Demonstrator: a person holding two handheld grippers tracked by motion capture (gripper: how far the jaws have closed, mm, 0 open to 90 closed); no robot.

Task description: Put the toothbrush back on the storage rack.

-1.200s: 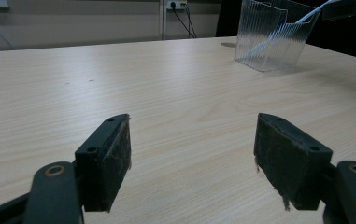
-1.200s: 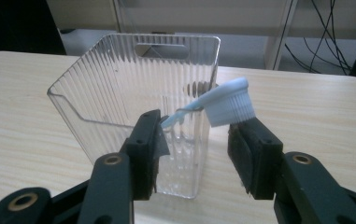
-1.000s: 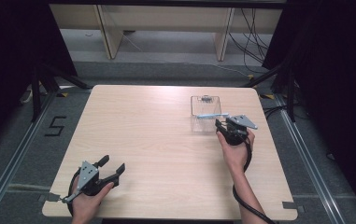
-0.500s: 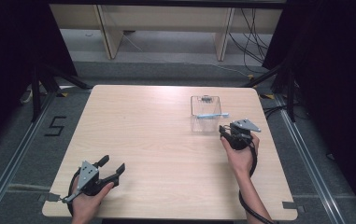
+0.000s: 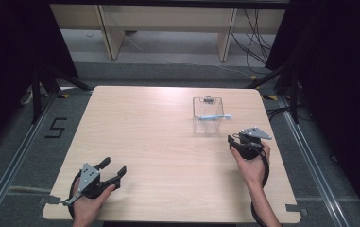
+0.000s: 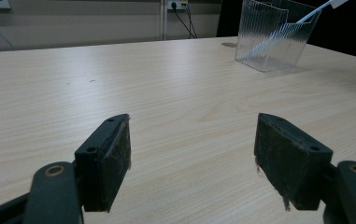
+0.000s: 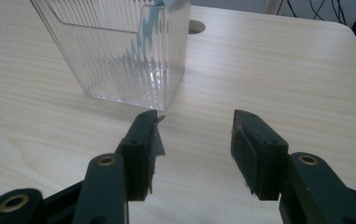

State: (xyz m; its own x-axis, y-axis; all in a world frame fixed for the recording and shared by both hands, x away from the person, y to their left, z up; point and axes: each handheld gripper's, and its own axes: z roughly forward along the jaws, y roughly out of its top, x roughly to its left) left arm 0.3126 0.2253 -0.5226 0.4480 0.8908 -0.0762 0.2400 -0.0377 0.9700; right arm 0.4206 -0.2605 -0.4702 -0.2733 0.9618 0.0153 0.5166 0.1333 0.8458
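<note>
Your right gripper [image 5: 234,140] has just been opening, jaws wide and empty. The clear ribbed container [image 5: 207,115] stands just beyond its tips, apart, a pale blue stick [image 5: 215,117] leaning inside. Your left gripper [image 5: 114,171] rests open and empty, well away across the counter [image 5: 144,127].

Clear ribbed container [image 5: 207,116] w/ light-blue stick [image 5: 215,117]; pale woodgrain table [image 5: 158,142]; black jaws

Light wood table [image 5: 158,142] with rounded corners and a small cable hole [image 7: 195,26] in the top. Grey floor has a "5" [image 5: 57,127] taped on it, cables [image 5: 258,42] trail at the back, wall sockets [image 6: 179,4] behind.
</note>
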